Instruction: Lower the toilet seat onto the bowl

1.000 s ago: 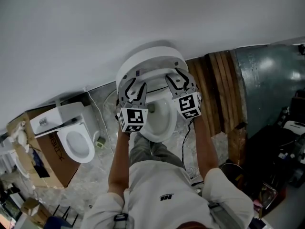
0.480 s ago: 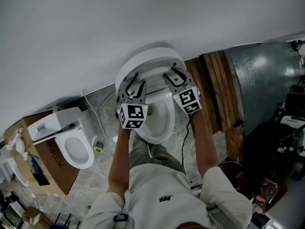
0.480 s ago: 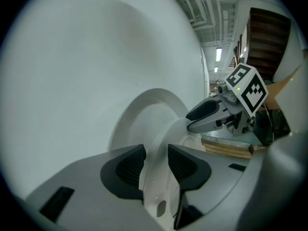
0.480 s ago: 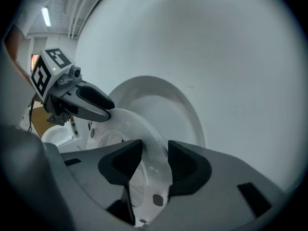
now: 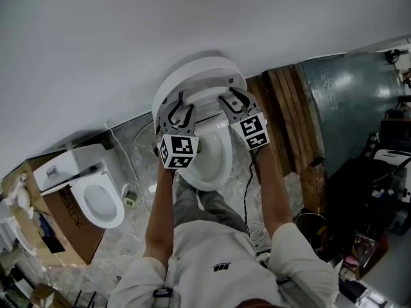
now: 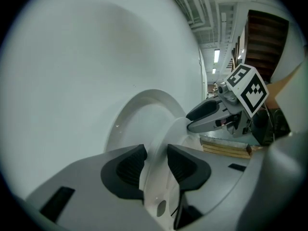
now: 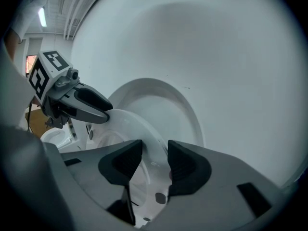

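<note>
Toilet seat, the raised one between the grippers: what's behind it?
Behind the toilet seat stands the raised lid, and behind that the plain white wall. The seat covers the lid's lower part, so the hinges can't be seen.
</note>
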### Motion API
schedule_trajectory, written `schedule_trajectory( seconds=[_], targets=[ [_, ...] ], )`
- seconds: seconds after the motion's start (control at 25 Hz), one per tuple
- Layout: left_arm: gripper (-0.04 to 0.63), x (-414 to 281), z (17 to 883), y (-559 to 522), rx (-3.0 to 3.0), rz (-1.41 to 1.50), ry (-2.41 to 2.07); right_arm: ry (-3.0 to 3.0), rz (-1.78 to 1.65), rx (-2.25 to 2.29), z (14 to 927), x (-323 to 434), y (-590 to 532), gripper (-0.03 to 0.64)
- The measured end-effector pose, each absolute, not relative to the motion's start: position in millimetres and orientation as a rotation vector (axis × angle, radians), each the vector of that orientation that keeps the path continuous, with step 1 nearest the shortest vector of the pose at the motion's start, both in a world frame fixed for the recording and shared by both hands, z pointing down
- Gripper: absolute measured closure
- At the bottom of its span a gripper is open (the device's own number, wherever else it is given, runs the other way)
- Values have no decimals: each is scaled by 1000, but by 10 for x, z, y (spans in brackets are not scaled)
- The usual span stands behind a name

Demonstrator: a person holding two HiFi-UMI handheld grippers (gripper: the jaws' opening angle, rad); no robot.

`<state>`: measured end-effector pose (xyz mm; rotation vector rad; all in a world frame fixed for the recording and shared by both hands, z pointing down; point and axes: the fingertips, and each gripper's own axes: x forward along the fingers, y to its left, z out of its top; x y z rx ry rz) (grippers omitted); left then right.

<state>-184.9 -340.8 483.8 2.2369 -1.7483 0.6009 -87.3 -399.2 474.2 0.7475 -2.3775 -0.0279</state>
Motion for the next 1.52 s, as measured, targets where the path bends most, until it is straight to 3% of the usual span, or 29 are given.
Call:
schedule_trajectory(
  seconds=[1.52],
  targets=[
    [428,-895,4841,-2011,2084,697,-1955,-2497,-34,613,4774,125,-2646,453]
  ],
)
